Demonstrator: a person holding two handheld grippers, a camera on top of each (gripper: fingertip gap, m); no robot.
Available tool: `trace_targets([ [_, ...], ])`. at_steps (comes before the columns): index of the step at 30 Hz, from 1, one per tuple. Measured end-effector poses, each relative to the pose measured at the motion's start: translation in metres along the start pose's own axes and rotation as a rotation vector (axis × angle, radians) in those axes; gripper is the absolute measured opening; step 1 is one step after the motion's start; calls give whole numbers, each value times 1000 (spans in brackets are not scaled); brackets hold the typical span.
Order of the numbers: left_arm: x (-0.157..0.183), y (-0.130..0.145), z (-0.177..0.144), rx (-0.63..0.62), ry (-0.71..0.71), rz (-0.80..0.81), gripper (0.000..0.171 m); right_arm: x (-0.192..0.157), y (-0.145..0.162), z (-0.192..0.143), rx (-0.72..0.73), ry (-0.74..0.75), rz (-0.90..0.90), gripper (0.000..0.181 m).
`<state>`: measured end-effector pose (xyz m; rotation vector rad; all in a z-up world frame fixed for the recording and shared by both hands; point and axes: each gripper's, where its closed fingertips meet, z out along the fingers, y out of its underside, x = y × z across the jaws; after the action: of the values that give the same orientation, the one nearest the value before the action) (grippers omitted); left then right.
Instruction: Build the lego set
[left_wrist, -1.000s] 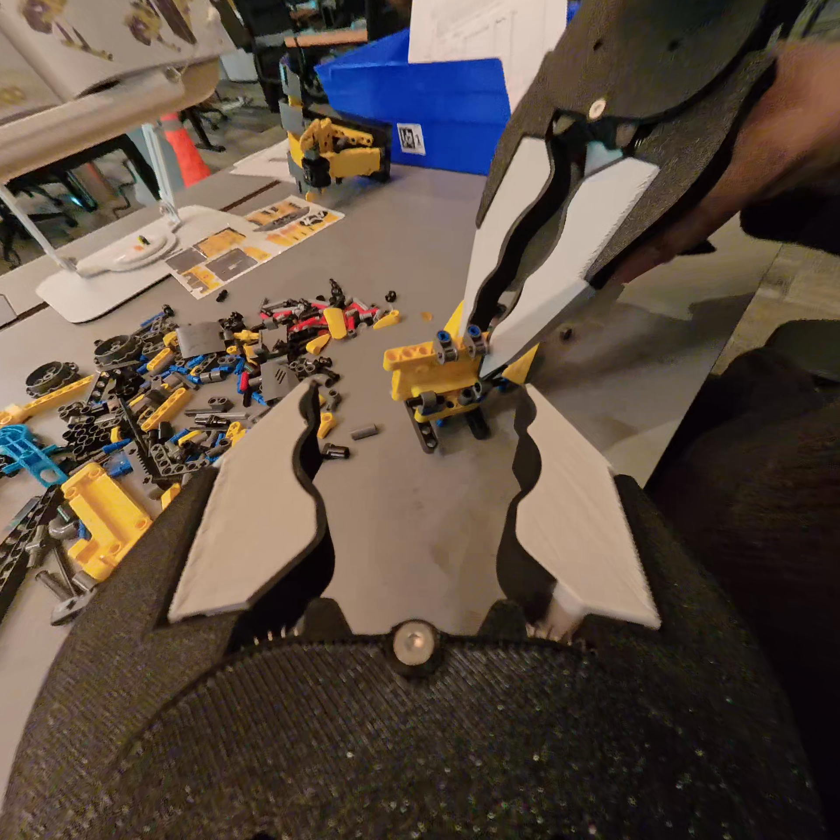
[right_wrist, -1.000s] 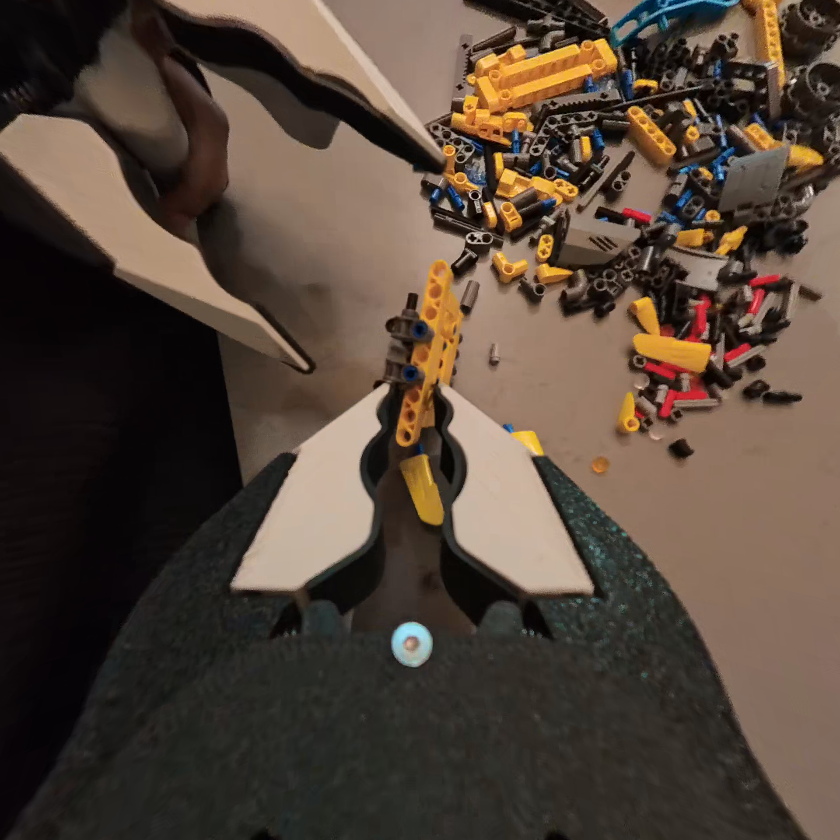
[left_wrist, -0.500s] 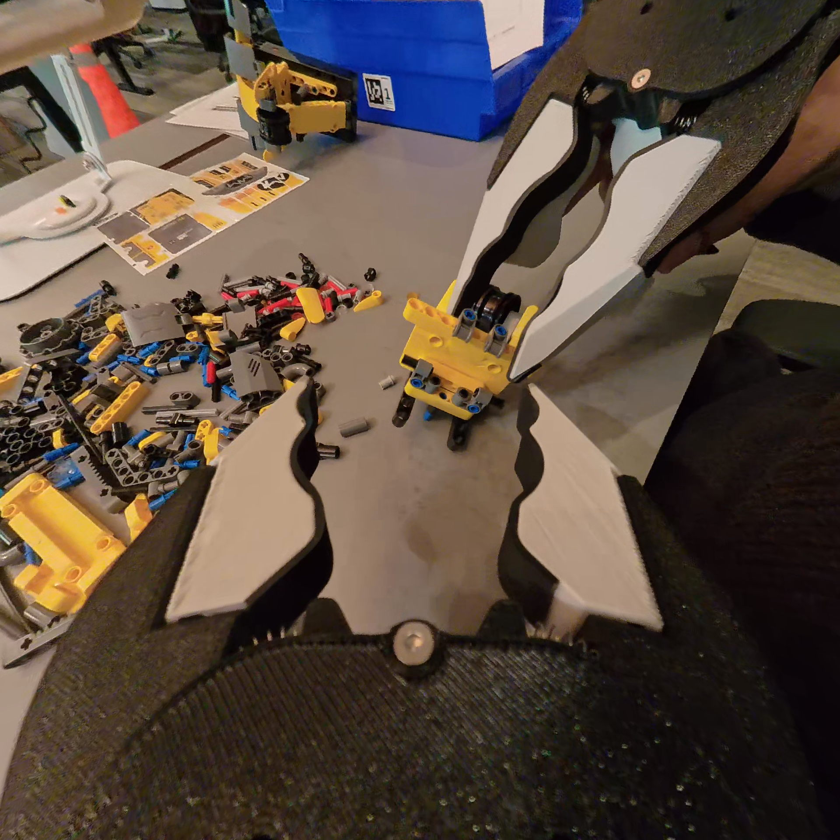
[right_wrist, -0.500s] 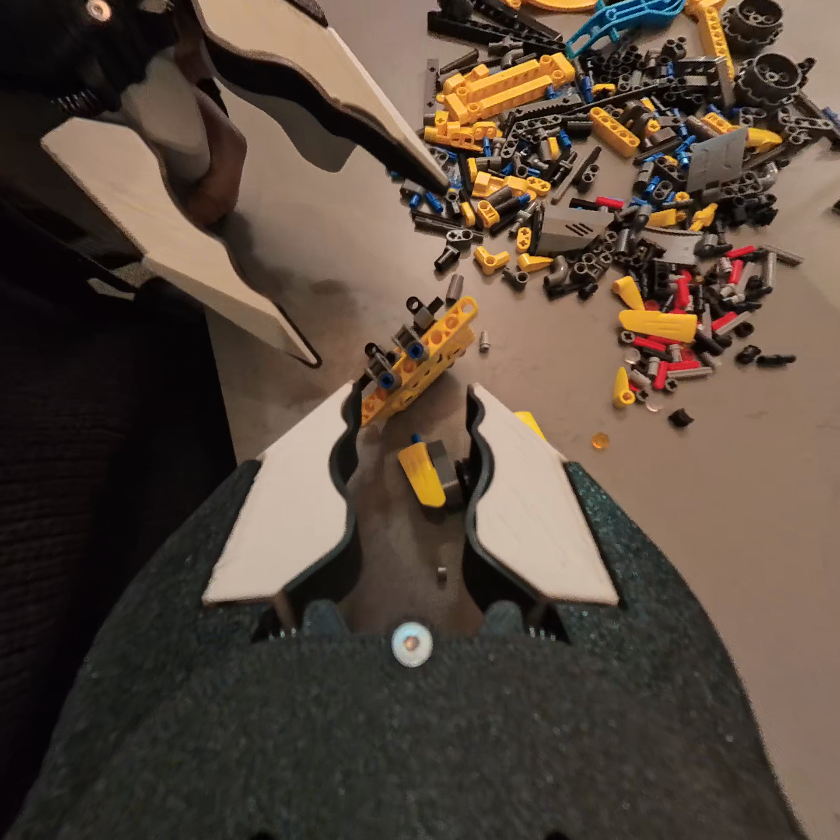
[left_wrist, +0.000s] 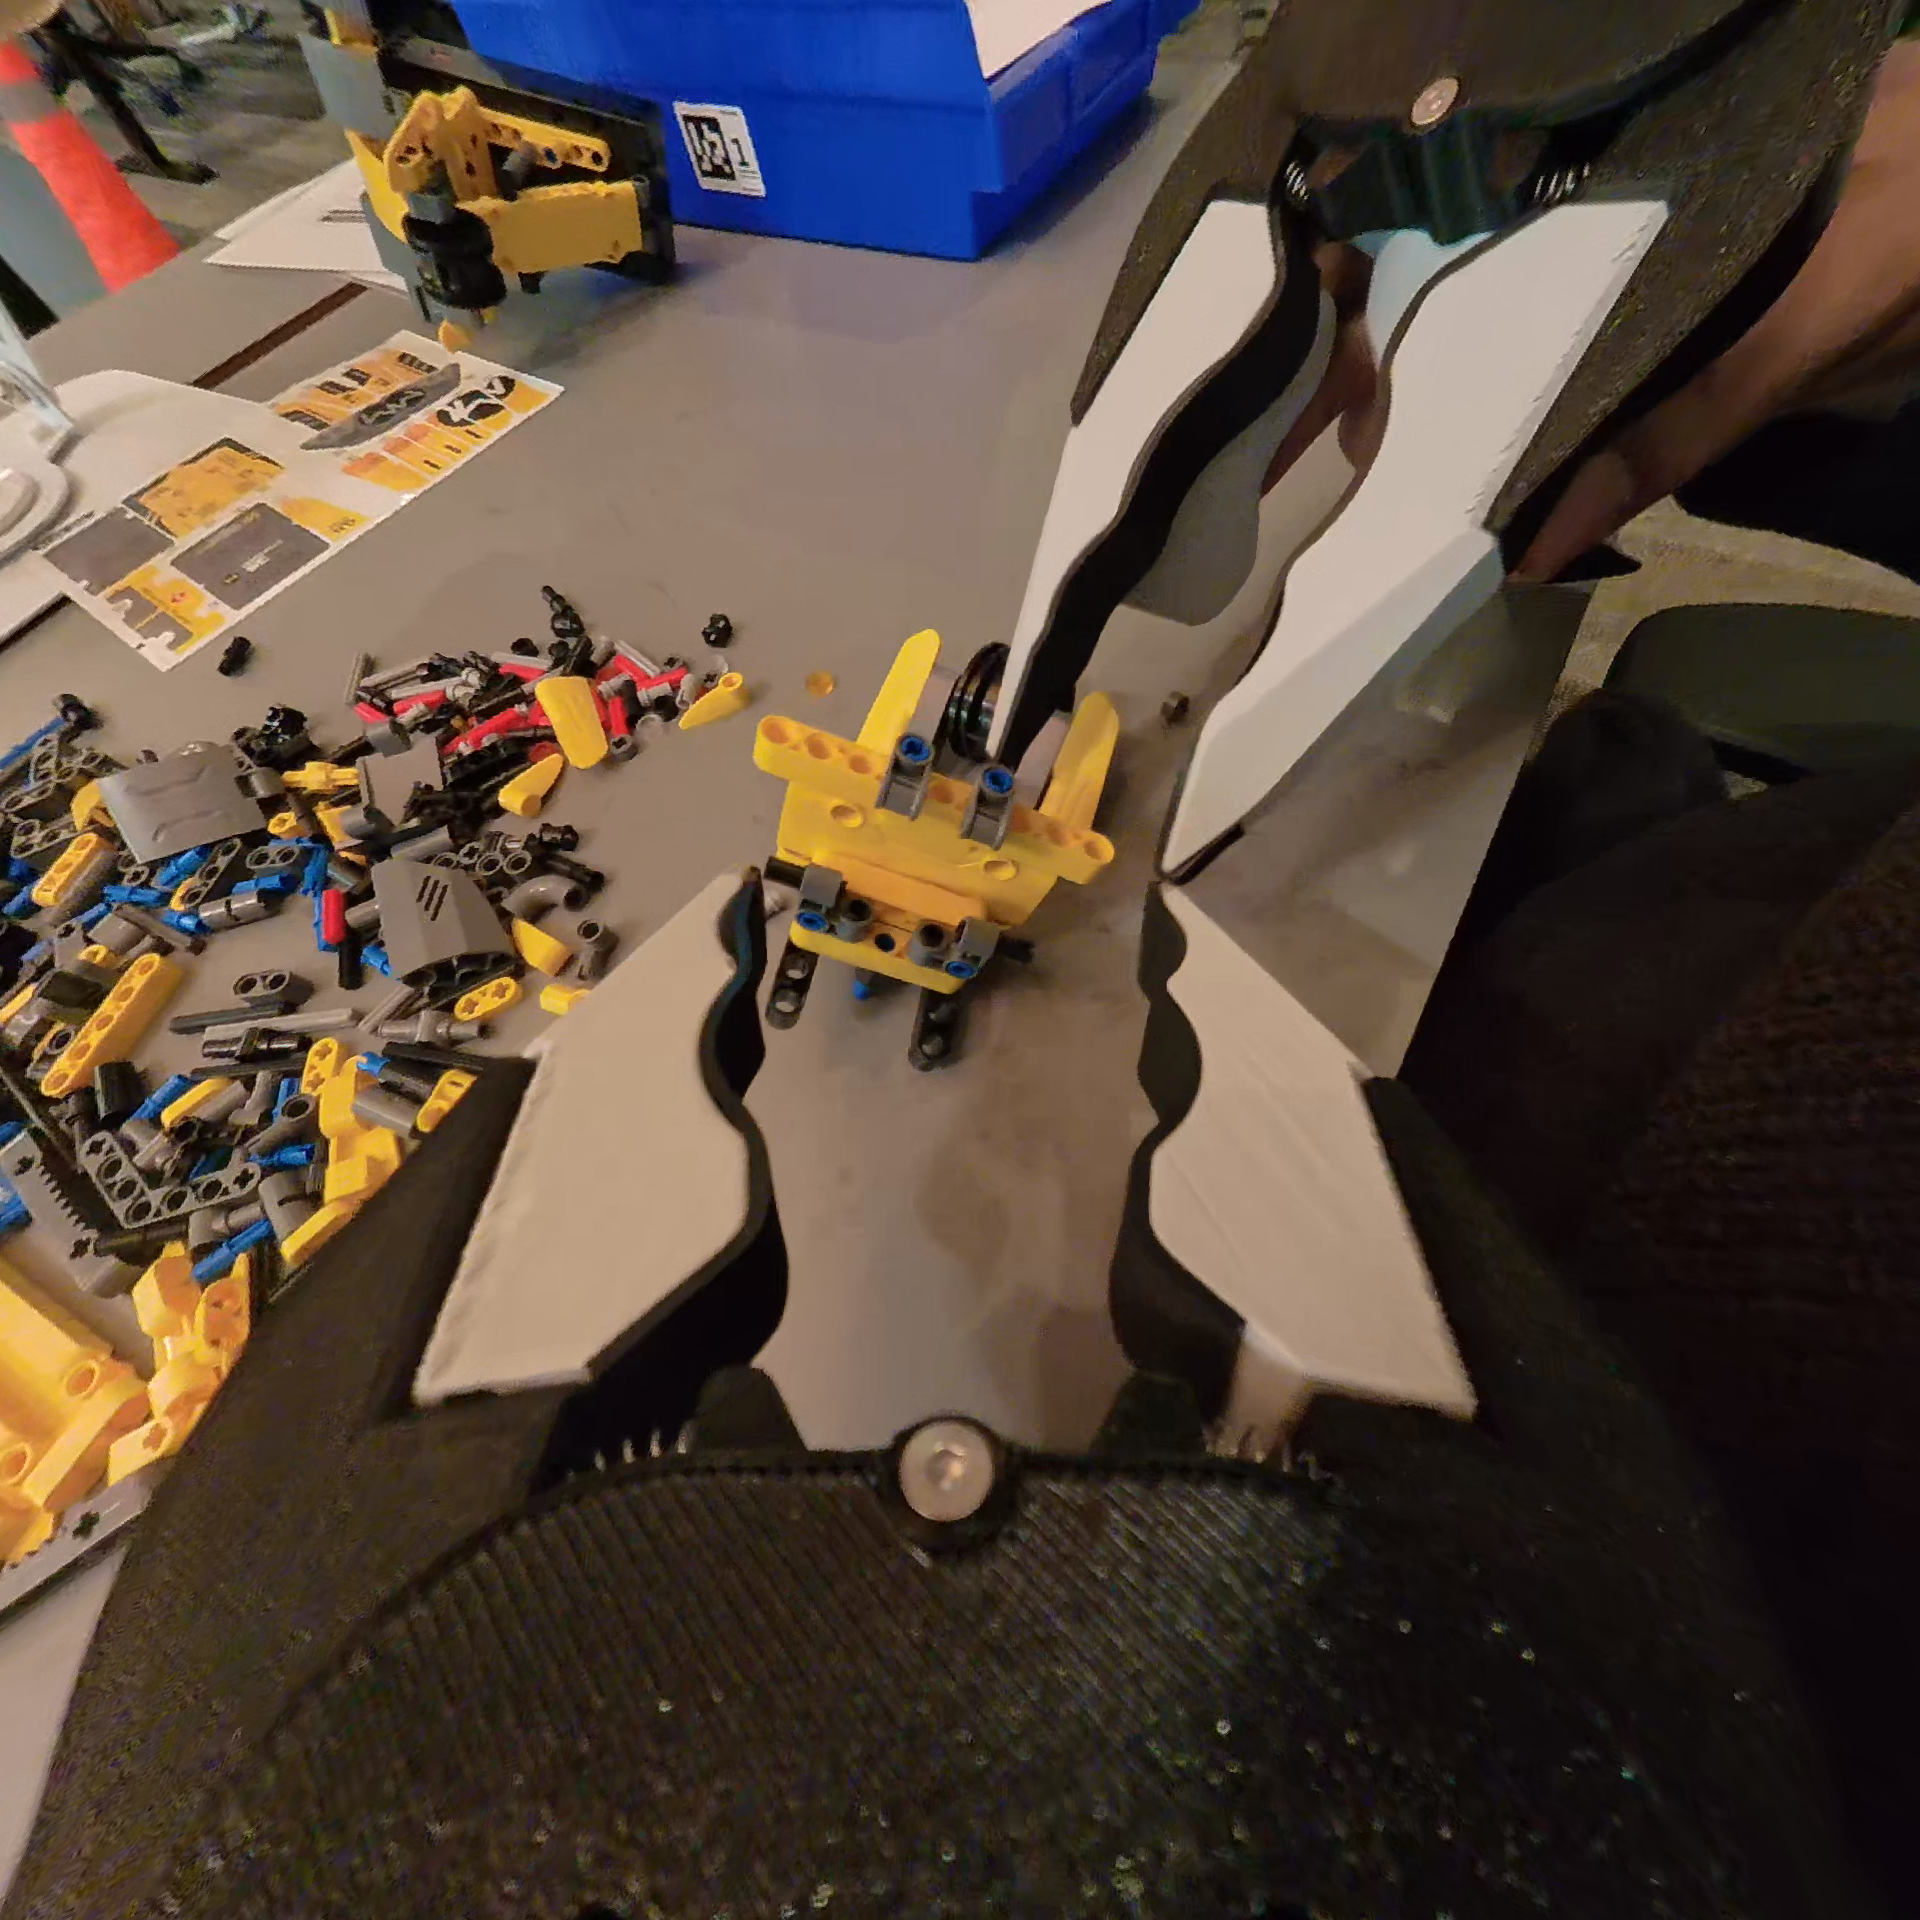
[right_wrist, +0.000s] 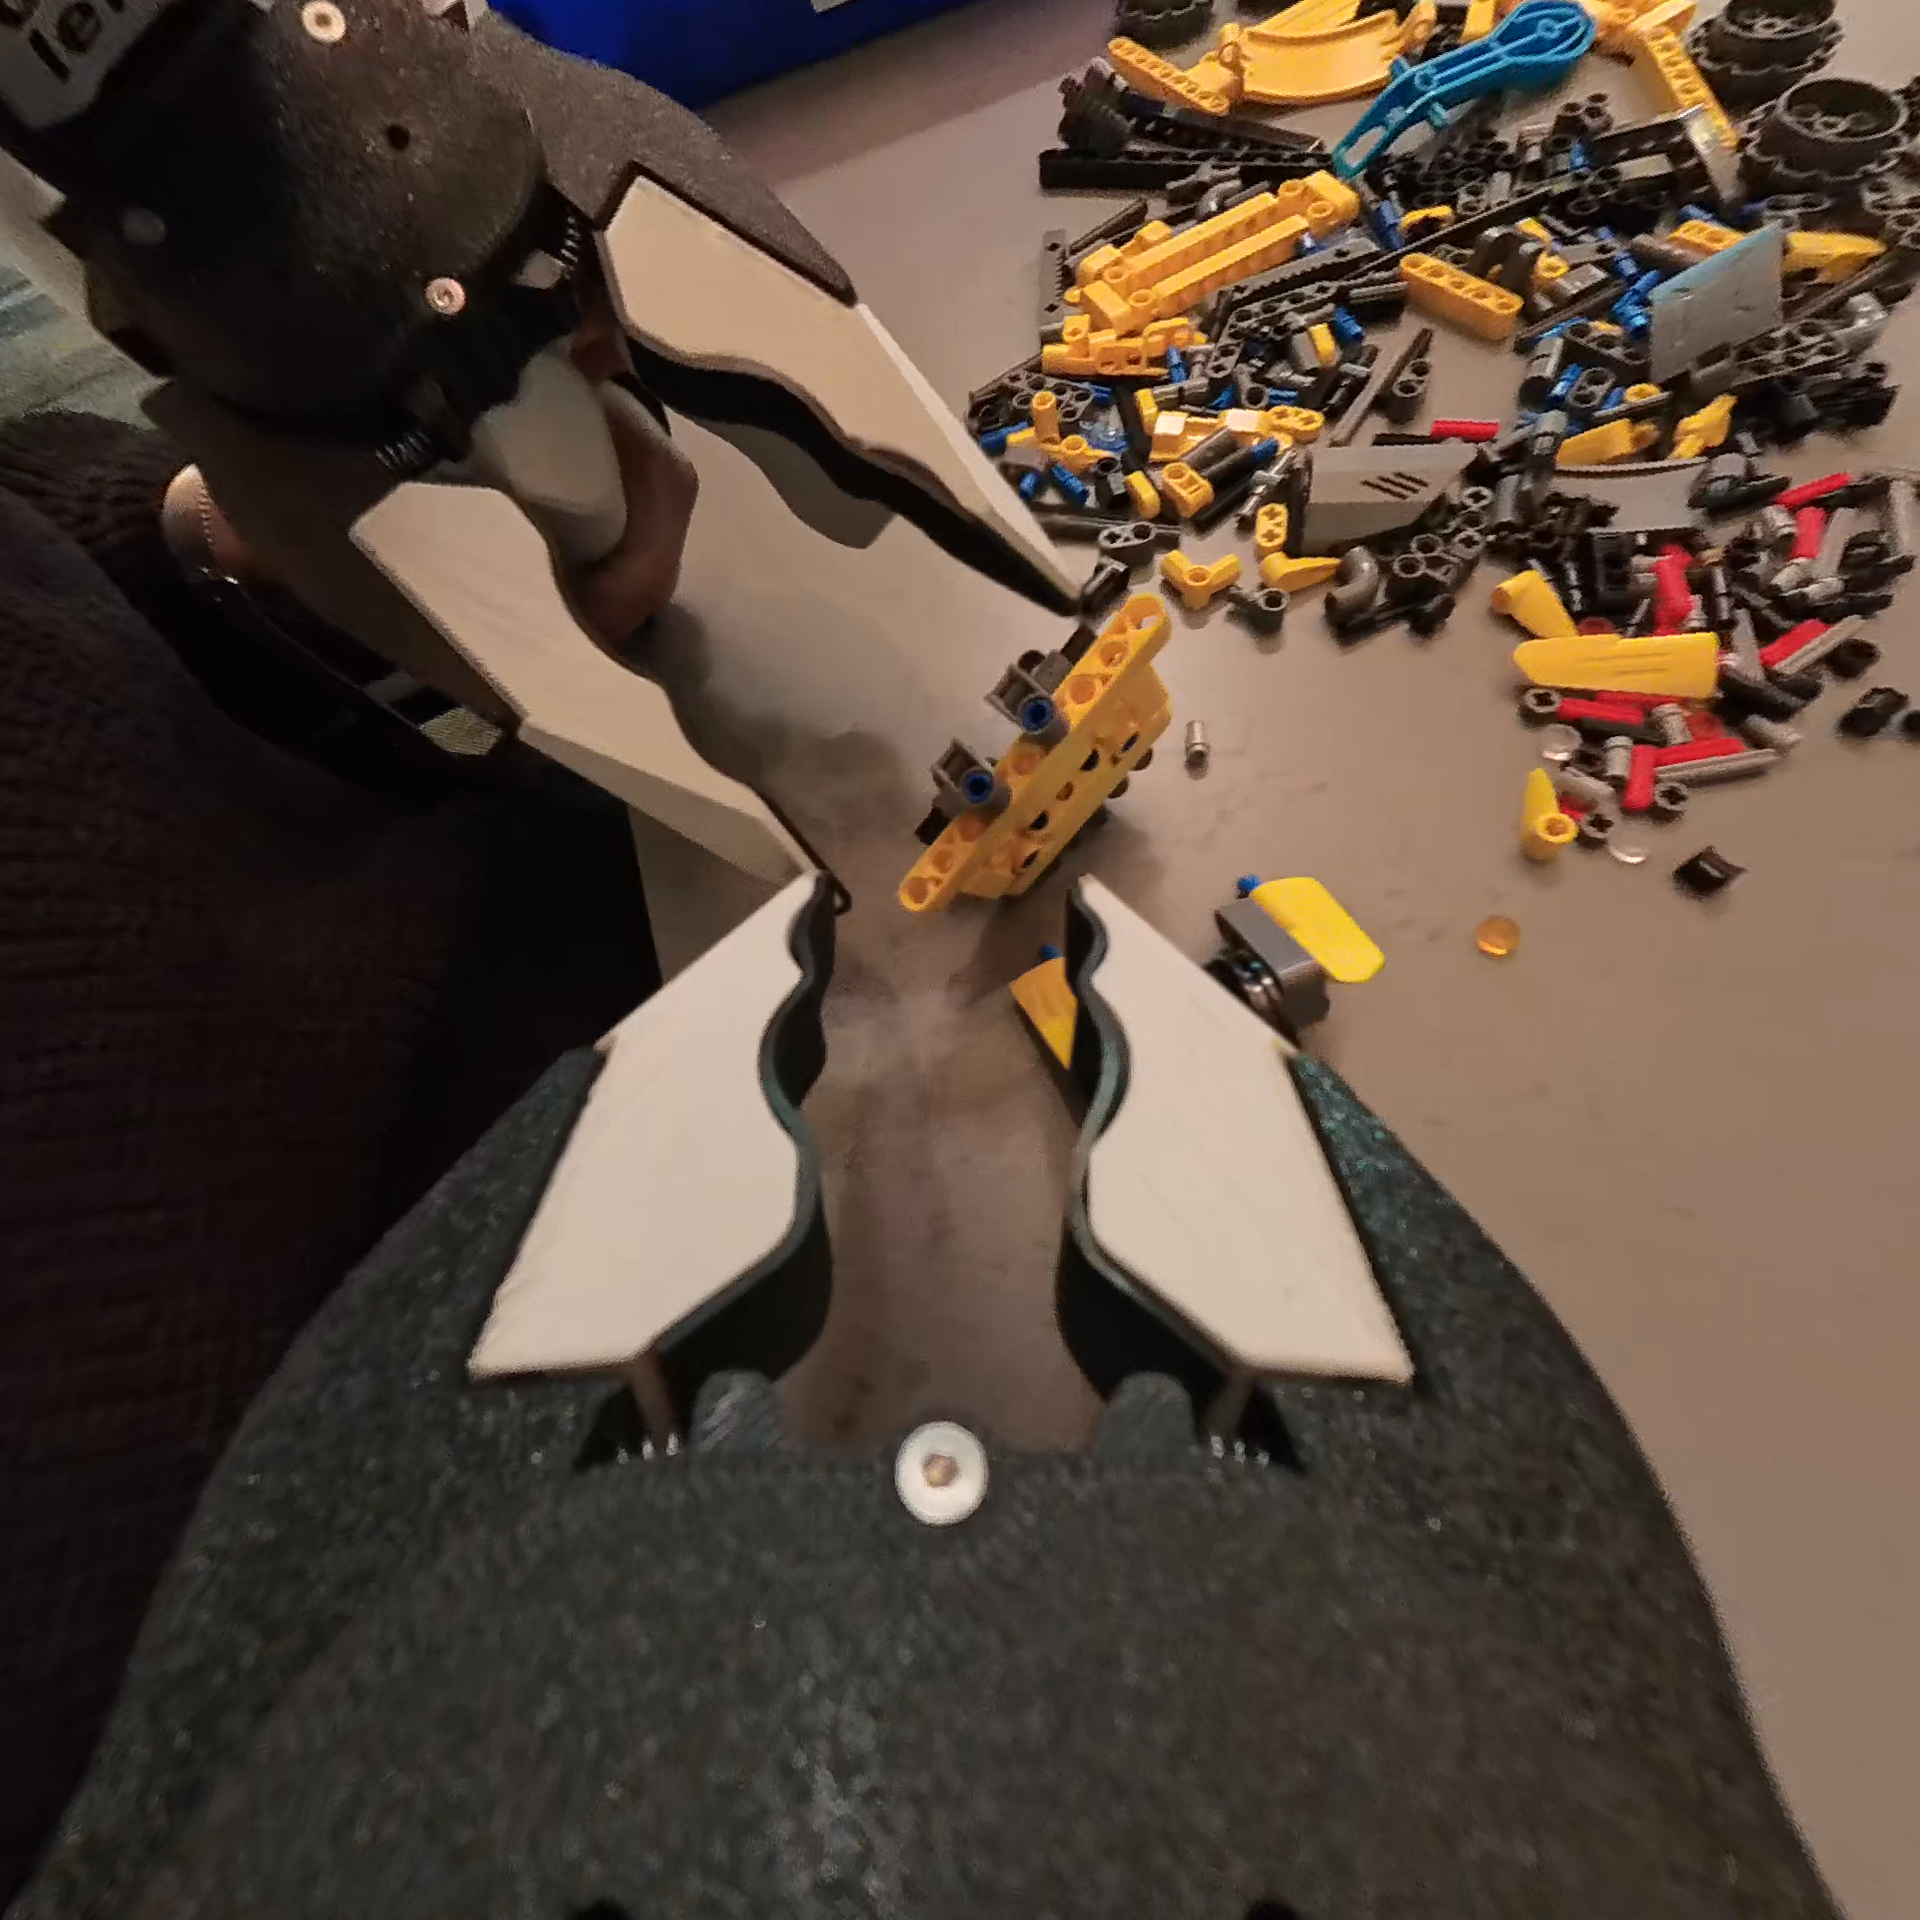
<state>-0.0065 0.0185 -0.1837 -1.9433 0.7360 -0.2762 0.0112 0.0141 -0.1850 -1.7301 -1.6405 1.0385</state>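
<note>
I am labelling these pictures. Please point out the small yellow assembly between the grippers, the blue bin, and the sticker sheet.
small yellow assembly (left_wrist: 925, 842): left wrist view, on its yellow beam.
blue bin (left_wrist: 883, 114): left wrist view, on its front wall.
sticker sheet (left_wrist: 301, 488): left wrist view, on its middle.

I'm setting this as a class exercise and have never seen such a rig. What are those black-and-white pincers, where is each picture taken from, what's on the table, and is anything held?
They are hand-held two-finger grippers, one in each of a person's hands, each carrying a camera that looks along its fingers. The left gripper and right gripper are both open and hold nothing. Between them, on the grey table, stands a small yellow brick assembly. A pile of loose building pieces lies beside it, with a blue bin behind.
</note>
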Motion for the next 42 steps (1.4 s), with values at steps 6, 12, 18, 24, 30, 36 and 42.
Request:
trace_targets([
  [6, 0, -6, -6, 28, 5, 20, 72, 9, -4, -14, 55, 40, 13, 46],
  [12, -36, -39, -30, 138, 59, -49, 70, 20, 17, -37, 83, 153, 302, 26],
  [18, -54, -67, 14, 64, 368, -99, 67, 10, 29, -12, 142, 66, 526, 31],
  [24, -27, -37, 67, -229, 743, -241, 55, 34, 24, -8, 119, 154, 508, 33],
  [30, -26, -8, 72, -345, 704, -182, 34, 65, 20, -10, 73, 238, 449, 24],
  [36, -31, -3, 73, -339, 683, -237, 22, 75, 19, -8, 89, 207, 462, 7],
  [42, -42, -42, 54, -133, 644, -189, 3, 71, -14, -30, 262, 216, 366, 7],
])
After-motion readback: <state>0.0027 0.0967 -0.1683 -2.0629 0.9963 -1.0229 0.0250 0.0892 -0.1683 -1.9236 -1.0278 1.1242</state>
